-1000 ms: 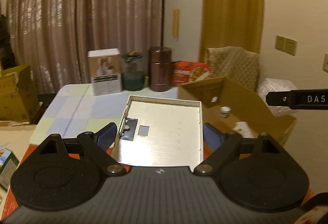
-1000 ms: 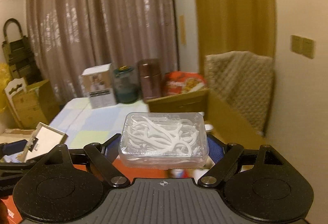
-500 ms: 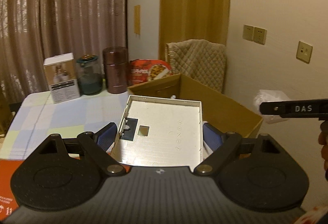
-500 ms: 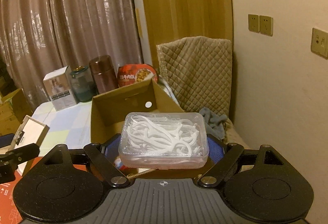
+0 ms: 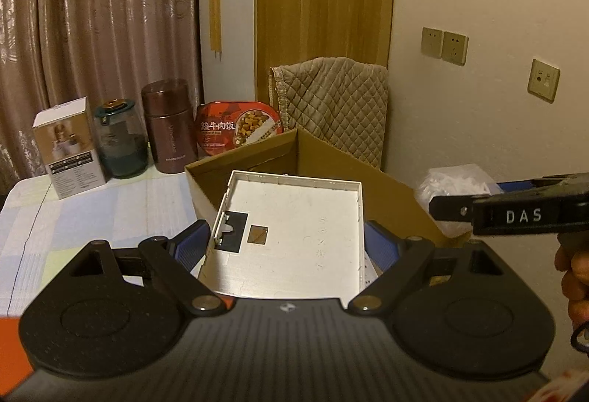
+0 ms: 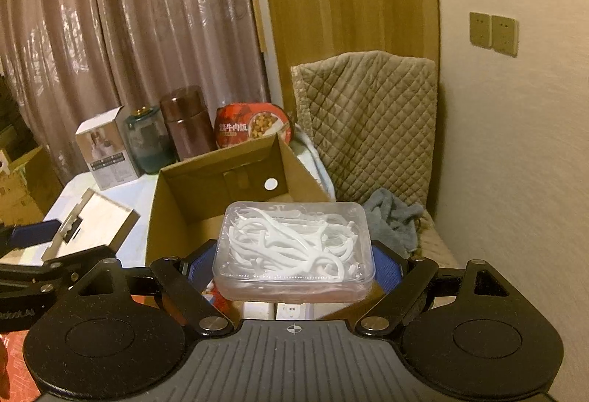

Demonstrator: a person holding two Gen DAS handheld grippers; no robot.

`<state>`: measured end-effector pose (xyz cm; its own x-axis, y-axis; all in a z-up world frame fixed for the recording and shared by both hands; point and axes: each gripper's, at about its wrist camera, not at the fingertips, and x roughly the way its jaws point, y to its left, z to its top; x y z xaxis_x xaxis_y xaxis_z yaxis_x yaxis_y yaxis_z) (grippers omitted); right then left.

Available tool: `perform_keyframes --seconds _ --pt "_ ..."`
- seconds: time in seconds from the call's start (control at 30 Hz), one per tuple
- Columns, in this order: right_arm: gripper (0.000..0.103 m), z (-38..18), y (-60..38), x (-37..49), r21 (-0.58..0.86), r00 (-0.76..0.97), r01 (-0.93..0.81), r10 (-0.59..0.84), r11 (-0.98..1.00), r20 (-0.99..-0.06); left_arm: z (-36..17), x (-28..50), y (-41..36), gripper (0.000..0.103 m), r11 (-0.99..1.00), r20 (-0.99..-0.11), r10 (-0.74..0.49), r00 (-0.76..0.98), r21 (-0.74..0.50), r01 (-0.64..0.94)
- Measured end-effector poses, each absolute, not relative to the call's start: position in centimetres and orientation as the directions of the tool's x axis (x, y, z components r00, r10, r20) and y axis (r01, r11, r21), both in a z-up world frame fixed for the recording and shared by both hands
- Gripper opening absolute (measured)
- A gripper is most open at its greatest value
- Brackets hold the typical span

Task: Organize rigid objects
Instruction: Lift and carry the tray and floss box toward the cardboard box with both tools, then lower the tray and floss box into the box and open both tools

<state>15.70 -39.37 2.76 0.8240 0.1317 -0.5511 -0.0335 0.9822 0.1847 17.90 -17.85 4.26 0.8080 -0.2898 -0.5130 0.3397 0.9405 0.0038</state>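
Pinching a flat white tray [image 5: 294,232] by its side edges, the left gripper [image 5: 289,243] holds it w/ its far end over the near rim of an open cardboard box [image 5: 331,159] on the table [image 5: 73,218]. The right gripper [image 6: 294,264] clamps a clear plastic case of white floss picks [image 6: 294,251] between its blue pads, just in front of the same box. Behind the box, along the curtain, stand a white carton [image 5: 68,148], glass jar [image 5: 119,140], brown flask [image 5: 169,131] & red meal pack [image 5: 237,127].

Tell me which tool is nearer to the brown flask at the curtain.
Left, probably. The left tool, holding the white panel, is at the box's flask-side wall. The right tool, holding the floss case, is on the far side from the flask.
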Motion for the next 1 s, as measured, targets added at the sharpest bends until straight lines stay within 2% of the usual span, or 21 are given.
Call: perform_keyframes --seconds 0.57,1.0 --pt "0.082 0.0 -40.3 20.8 0.212 0.787 -0.042 0.163 0.976 -0.594 2.0 26.1 -19.2 0.087 0.93 -0.57 -0.286 0.77 0.027 0.366" --pt "0.082 -0.4 -40.4 22.5 0.245 0.783 -0.045 0.187 0.968 -0.594 0.5 30.6 -19.6 0.087 0.921 -0.623 -0.273 0.733 0.05 0.386"
